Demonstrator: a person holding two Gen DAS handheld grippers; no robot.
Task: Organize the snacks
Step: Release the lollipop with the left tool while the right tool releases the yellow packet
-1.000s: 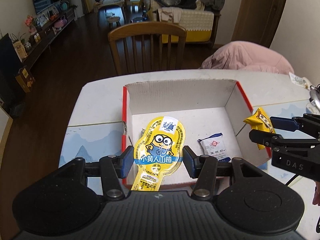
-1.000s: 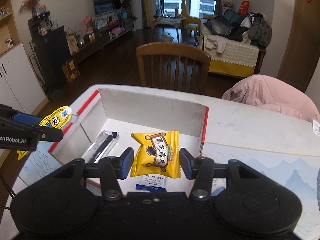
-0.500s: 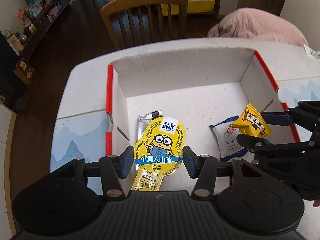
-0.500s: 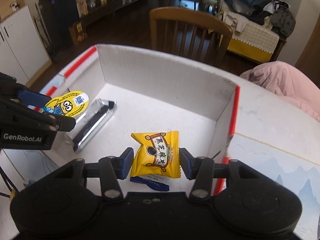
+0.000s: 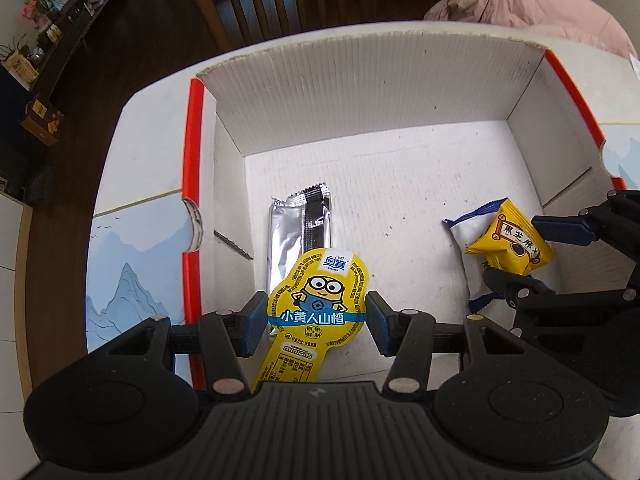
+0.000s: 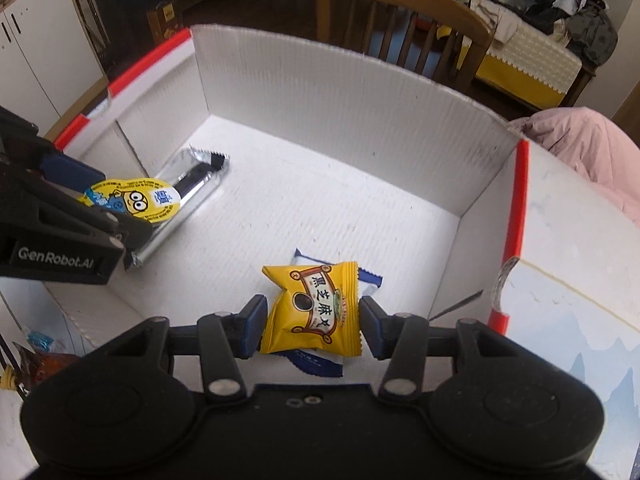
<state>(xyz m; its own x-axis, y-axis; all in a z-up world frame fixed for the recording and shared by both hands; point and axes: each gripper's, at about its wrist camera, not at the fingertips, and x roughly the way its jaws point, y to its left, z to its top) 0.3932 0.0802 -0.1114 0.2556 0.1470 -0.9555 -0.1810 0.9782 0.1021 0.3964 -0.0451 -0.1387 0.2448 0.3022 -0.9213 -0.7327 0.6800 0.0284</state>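
Note:
My left gripper is shut on a yellow minion snack pack, held low inside the white cardboard box over the near end of a silver wrapper bar. My right gripper is shut on a yellow sesame snack packet, just above a white and blue packet on the box floor. In the left wrist view the right gripper shows at the right with its yellow packet. The right wrist view has the left gripper at its left edge, holding the minion pack above the silver bar.
The box has red-edged flaps folded out over a table with a blue mountain-print mat. A wooden chair stands behind the table. A pink cushion lies at the far right. Another wrapped snack lies outside the box's near left corner.
Both grippers have come down and tipped forward into the box, each still shut on its snack. The silver bar and the white and blue packet now show close beneath them.

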